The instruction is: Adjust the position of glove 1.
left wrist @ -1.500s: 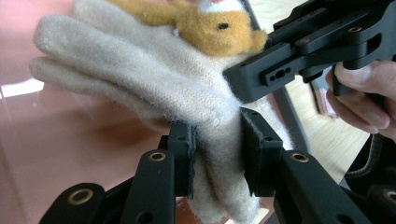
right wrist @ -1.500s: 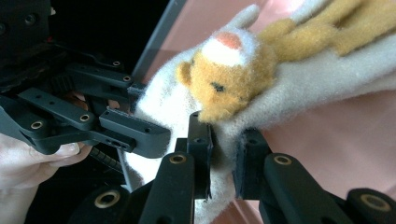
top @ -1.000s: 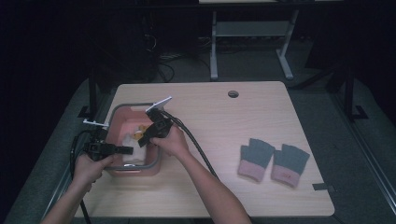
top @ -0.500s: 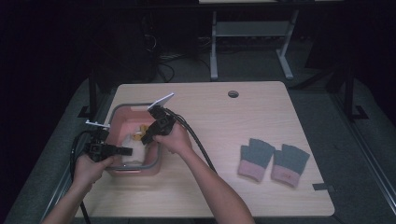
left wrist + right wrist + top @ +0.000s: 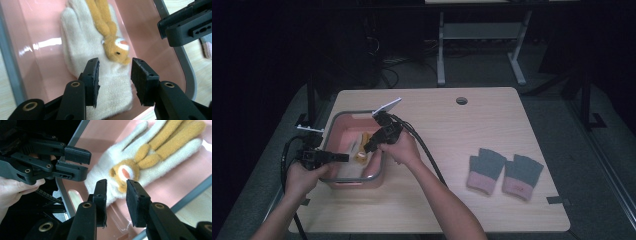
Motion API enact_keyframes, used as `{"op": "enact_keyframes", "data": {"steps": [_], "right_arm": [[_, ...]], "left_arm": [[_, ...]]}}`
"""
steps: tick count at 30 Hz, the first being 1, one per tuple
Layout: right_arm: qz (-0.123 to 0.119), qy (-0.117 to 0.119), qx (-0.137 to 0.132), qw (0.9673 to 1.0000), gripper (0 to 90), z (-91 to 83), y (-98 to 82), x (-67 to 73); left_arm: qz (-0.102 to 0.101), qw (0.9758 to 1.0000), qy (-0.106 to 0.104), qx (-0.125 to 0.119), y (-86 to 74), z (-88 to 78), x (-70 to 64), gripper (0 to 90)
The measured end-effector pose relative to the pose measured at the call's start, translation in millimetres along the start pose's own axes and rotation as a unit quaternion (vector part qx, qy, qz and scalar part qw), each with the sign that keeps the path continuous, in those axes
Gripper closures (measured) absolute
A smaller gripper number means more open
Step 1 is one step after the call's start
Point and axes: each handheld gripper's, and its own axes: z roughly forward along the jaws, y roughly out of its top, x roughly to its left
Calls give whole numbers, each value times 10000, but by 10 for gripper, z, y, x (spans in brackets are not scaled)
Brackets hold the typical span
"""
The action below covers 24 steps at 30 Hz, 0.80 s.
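Pink tub (image 5: 343, 120) at the table's 9 o'clock side, holding a cream glove (image 5: 87, 50) bearing an orange animal figure (image 5: 125, 173). Left gripper (image 5: 113, 75) and right gripper (image 5: 116, 192) both hover above the glove, jaws parted and empty. A grey glove pair (image 5: 504, 170) lies toward 4 o'clock.

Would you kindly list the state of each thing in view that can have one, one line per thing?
Left gripper: open, above the glove's cuff end, gripping nothing.
Right gripper: open, near the glove's animal face, gripping nothing.
Cream glove: lying flat in the pink tub, animal face up.
Pink tub: upright on the table, holding the glove.
Grey gloves: pair lying flat side by side on the table, untouched.
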Motion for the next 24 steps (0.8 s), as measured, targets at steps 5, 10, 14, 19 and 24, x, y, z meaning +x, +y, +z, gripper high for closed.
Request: {"op": "enact_keyframes", "data": {"steps": [5, 10, 14, 19, 24], "right_arm": [[-4, 12, -66, 10000, 684, -65, -36, -8], [0, 20, -124, 9999, 679, -136, -77, -18], [-40, 54, -203, 9998, 676, -188, -100, -14], [-46, 48, -238, 9997, 668, -240, -127, -20], [-78, 76, -287, 9995, 655, -310, -151, -14]], "left_arm": [[389, 9973, 415, 453, 7, 118, -49, 655], [562, 9920, 722, 872, 4, 263, -52, 661], [545, 9928, 702, 798, 19, 240, -46, 657], [483, 9959, 582, 507, 55, 131, -52, 633], [514, 9970, 442, 363, 81, 75, -81, 589]]}}
